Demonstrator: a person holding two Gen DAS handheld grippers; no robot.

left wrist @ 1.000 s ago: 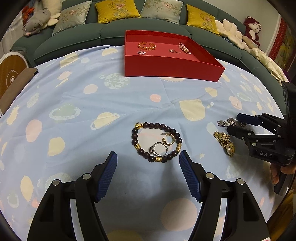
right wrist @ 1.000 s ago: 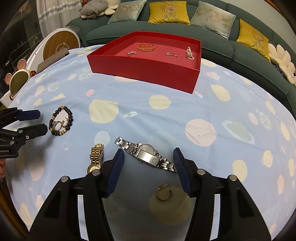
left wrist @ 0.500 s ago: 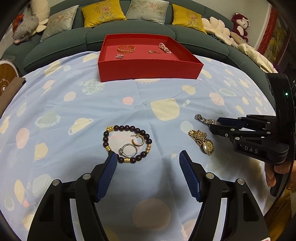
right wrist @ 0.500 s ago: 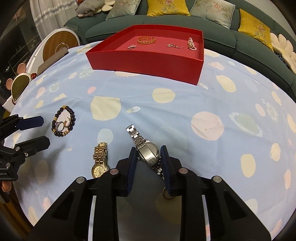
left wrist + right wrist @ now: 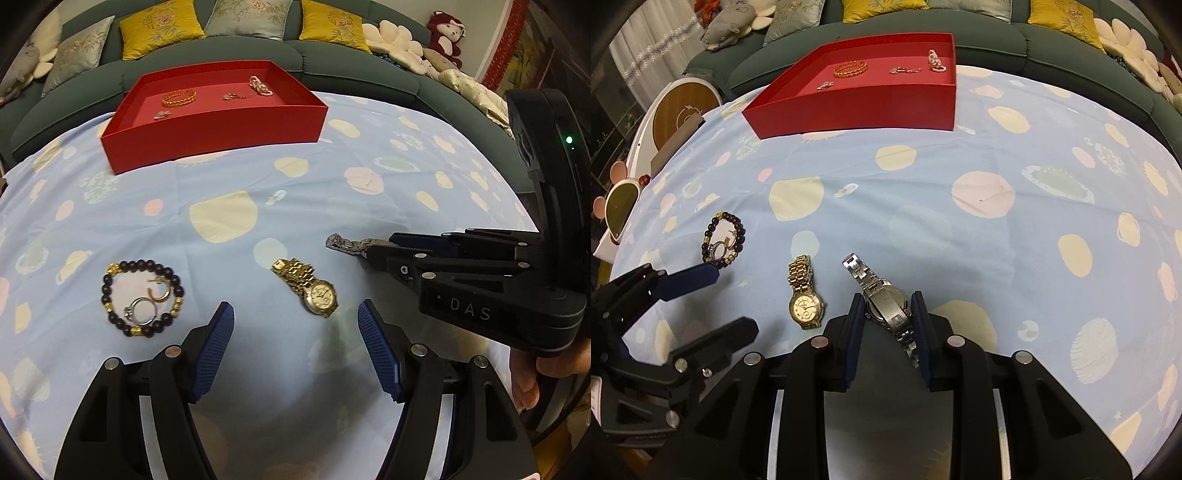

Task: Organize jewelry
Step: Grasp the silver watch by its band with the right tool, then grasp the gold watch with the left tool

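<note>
My right gripper [image 5: 888, 314] is shut on the case of a silver watch [image 5: 882, 301], and the watch band trails out past both ends of the pads. In the left wrist view one band end [image 5: 343, 243] sticks out of the right gripper [image 5: 371, 249]. My left gripper [image 5: 293, 306] is open and hovers just short of a gold watch [image 5: 306, 286] that lies flat on the cloth. Left of it lies a dark bead bracelet [image 5: 129, 265] with a silver ring [image 5: 142, 312] and a gold hoop earring [image 5: 159, 293] inside it. A red tray [image 5: 214, 129] stands at the far side.
The tray holds a gold bangle [image 5: 178, 98] and a few small pieces. The blue planet-print cloth [image 5: 979, 240] covers the table. A green sofa [image 5: 332, 55] with cushions and soft toys curves behind. A round wooden board [image 5: 685, 110] sits off the left edge.
My right gripper closed onto the silver watch, which swung round between the pads. My left gripper slid right, from over the bead bracelet to over the gold watch.
</note>
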